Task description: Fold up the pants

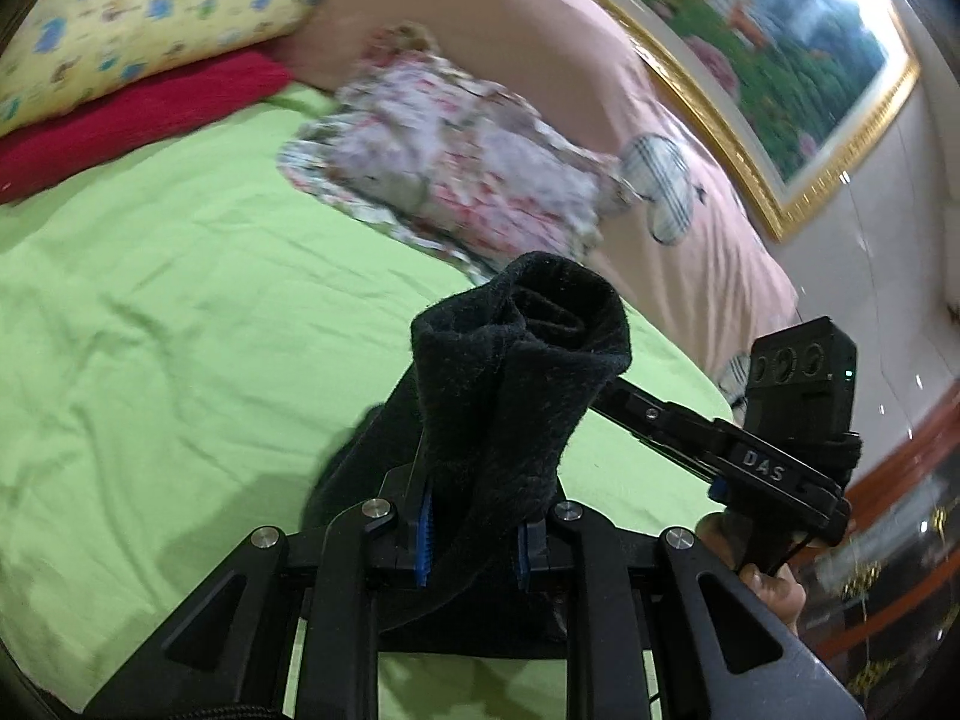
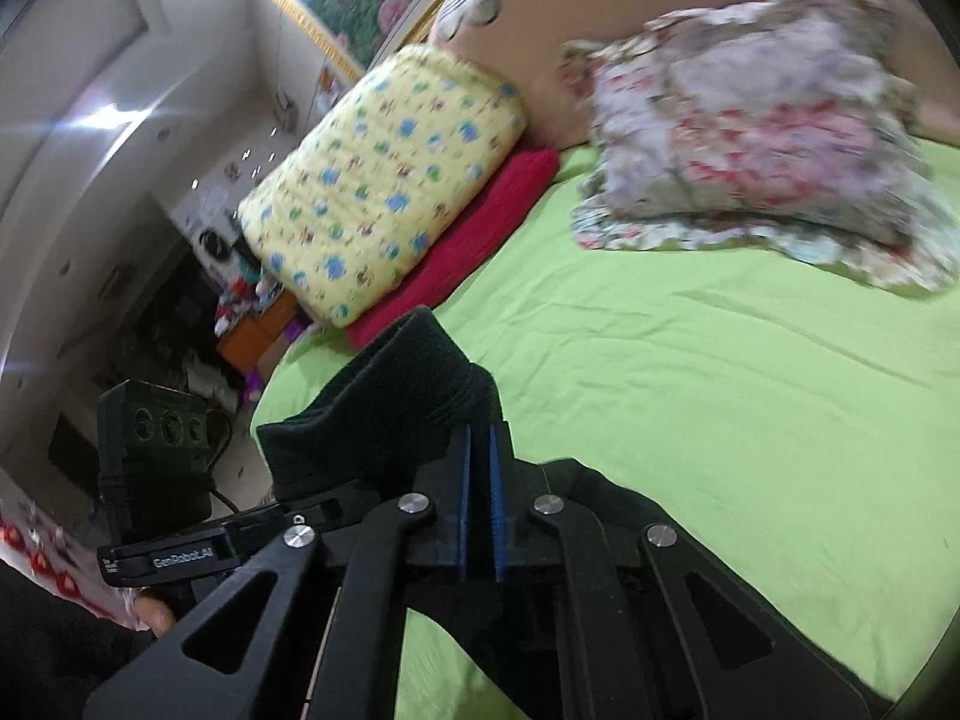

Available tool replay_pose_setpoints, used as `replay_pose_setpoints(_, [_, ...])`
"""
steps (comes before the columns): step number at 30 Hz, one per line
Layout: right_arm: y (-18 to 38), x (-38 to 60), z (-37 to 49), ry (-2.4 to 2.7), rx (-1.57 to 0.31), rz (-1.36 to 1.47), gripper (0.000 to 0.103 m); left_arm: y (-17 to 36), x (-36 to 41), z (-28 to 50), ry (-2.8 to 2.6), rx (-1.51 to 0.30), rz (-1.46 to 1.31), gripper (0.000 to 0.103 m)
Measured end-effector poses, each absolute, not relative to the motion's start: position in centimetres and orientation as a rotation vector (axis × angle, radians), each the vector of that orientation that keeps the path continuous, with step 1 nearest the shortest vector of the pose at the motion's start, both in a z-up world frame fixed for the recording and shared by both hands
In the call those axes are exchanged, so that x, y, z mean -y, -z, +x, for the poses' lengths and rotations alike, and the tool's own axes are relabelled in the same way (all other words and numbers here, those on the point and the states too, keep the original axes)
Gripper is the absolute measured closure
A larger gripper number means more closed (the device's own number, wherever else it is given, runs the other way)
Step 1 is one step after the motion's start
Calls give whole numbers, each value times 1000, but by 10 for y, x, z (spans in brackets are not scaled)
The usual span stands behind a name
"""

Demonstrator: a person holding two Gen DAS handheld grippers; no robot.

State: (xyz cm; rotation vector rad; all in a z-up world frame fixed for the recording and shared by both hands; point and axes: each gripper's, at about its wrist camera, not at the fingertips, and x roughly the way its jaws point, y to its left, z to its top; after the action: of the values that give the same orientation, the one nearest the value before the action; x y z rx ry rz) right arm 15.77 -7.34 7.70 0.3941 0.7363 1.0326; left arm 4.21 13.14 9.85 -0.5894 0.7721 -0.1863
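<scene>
The black pants (image 1: 510,384) are held up over the green bed sheet (image 1: 180,312). My left gripper (image 1: 474,534) is shut on a bunched fold of the pants, which stands up between its blue pads. In the right wrist view my right gripper (image 2: 480,498) is shut on another edge of the black pants (image 2: 390,414), with its blue pads nearly together. The right gripper's body (image 1: 780,438) shows at the right of the left wrist view. The left gripper's body (image 2: 162,480) shows at the left of the right wrist view. Most of the pants hang below, hidden.
A floral pillow (image 1: 456,174) lies at the head of the bed. A yellow patterned pillow (image 1: 150,18) rests on a red cloth (image 1: 132,120). A pink blanket (image 1: 660,138) lies behind, under a framed picture (image 1: 780,60). Clutter stands beside the bed (image 2: 240,312).
</scene>
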Motion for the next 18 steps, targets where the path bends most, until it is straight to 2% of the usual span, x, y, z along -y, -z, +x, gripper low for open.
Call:
replay_pose_setpoints(16, [-38,185,126,-897,-684,585,97,-104,-14,47,355,-856,-435,85])
replay_pose_setpoints(17, [-34,192,123,-887,-682,599,103,-102,-4,48,365,-873,-420,84])
replay_pose_setpoints(18, [-31,200,121,-893,-675,622,103,-98,6,49,366,-891,-401,84])
